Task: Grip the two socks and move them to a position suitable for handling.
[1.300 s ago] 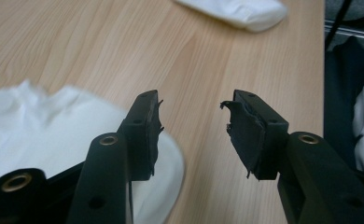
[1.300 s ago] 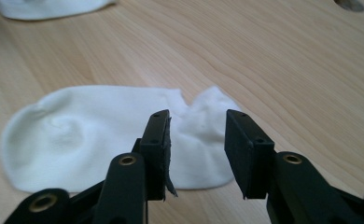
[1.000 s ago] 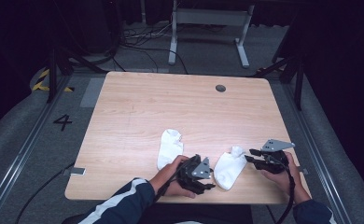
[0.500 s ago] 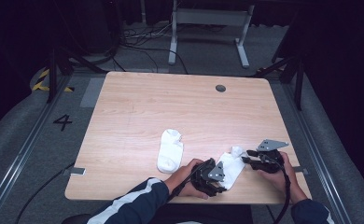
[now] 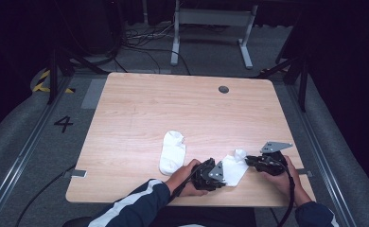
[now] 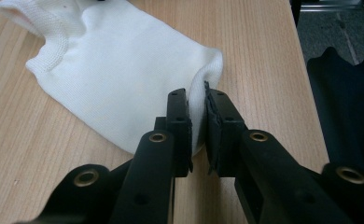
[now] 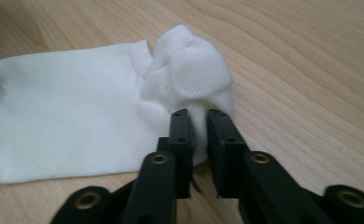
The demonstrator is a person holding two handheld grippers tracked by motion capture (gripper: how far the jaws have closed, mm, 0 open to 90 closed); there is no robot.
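Observation:
Two white socks lie near the front of the wooden table point(image 5: 173, 109). One sock point(image 5: 173, 151) lies flat by itself, left of both grippers. The other sock point(image 5: 234, 169) point(image 6: 119, 79) point(image 7: 68, 121) lies between the grippers. My left gripper point(image 5: 222, 173) point(image 6: 198, 114) is shut on that sock's rounded end, with fabric pinched between the jaws. My right gripper point(image 5: 247, 161) point(image 7: 198, 128) is shut on its bunched, ribbed cuff end point(image 7: 189, 70). A hand holds each gripper at the table's front edge.
A small dark round grommet point(image 5: 224, 89) sits in the far part of the table. Beyond the table are cables and a metal stand point(image 5: 211, 19) on the floor. A floor marking "4" point(image 5: 63, 124) is to the left.
My left gripper has moved right, away from the lone sock, and closed on the near end of the other sock. My right gripper edged slightly left at the cuff.

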